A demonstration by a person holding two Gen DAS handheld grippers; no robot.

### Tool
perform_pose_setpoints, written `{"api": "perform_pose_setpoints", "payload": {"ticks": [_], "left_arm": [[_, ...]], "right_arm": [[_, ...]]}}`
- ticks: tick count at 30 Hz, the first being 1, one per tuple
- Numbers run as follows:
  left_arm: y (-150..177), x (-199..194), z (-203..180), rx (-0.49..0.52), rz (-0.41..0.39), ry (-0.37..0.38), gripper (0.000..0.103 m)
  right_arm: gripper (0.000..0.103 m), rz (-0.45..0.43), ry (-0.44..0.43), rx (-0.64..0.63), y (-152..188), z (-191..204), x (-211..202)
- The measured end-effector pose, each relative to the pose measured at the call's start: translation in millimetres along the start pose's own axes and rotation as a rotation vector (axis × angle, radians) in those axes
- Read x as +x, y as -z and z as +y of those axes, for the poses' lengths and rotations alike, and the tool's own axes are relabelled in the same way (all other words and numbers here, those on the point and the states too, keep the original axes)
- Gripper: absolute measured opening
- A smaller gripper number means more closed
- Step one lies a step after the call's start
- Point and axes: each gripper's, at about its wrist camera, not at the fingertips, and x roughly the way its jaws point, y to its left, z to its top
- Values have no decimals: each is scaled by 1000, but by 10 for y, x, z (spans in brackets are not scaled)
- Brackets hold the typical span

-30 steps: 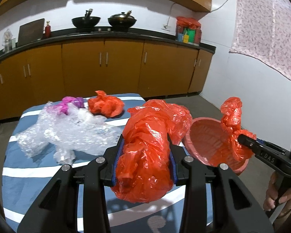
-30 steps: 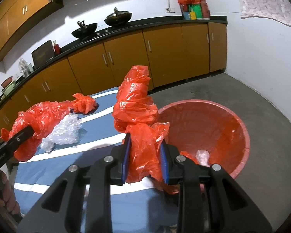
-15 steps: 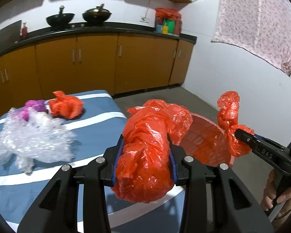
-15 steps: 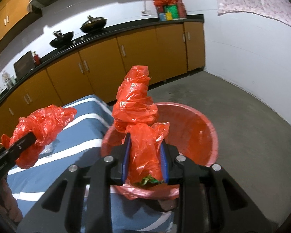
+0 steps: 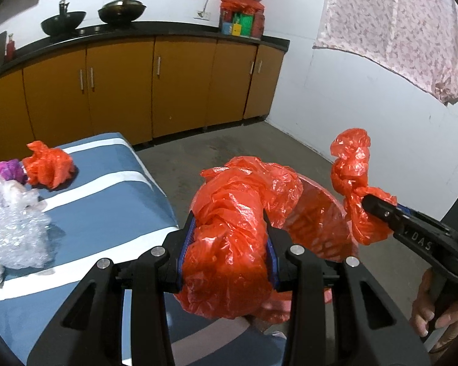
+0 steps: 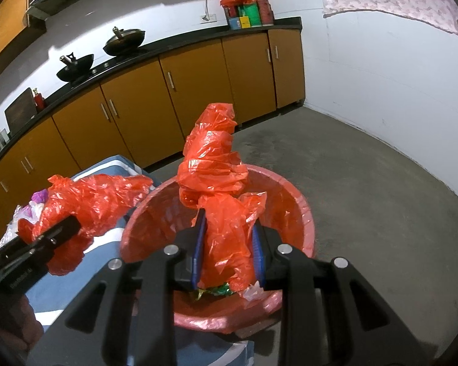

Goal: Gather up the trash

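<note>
My left gripper [image 5: 228,251] is shut on a crumpled red plastic bag [image 5: 235,228] and holds it at the table's right edge, beside the red trash basket [image 5: 320,213]. My right gripper [image 6: 227,254] is shut on a second twisted red plastic bag [image 6: 213,183] and holds it above the basket [image 6: 302,210], which has wrappers inside. The right gripper also shows in the left wrist view [image 5: 378,210], and the left one in the right wrist view [image 6: 61,228]. On the blue striped table [image 5: 107,213] lie another red bag [image 5: 49,167], a purple bag [image 5: 9,169] and clear bubble wrap [image 5: 12,238].
The basket stands on a grey concrete floor [image 6: 366,189] just off the table's right edge. Orange cabinets [image 5: 180,85] with a black counter run along the back wall, with two woks [image 5: 122,12] on top. A white wall with a pink curtain [image 5: 397,30] is on the right.
Both grippers have moved right with their red bags, off the table toward the basket. The right gripper's bag is now above the basket's opening.
</note>
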Motion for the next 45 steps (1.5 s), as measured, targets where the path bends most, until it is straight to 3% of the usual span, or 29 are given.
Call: {"api": "perform_pose_setpoints", "payload": {"ticks": [8,10,12,14,21,29,38,45], "left_arm": [[-50,255,-71,10,23,23,40],[-52,297,-82,15,21,19,45],[-45,345,-74,12,25,17,61],[-28,367,-41,-3,26,17,66],[32,324,217,-60,40,-17,68],[118,103,570,-114,30,-81,78],[230,-510,1126,-150,-61,-186,83],[571,-1175,1936,-196,-125,-396,85]], "right_arm": [[27,-8,4,20,-96,-44,167],[31,-11,1,19,-120,-50,224],[35,-8,7,21,-111,-77,260],[40,0,3,24,-91,-88,299],[49,9,23,46,-47,-171,302],[52,3,9,28,-45,-3,237],[53,27,-98,-72,-11,743,251],[53,71,-256,-181,153,1705,282]]}}
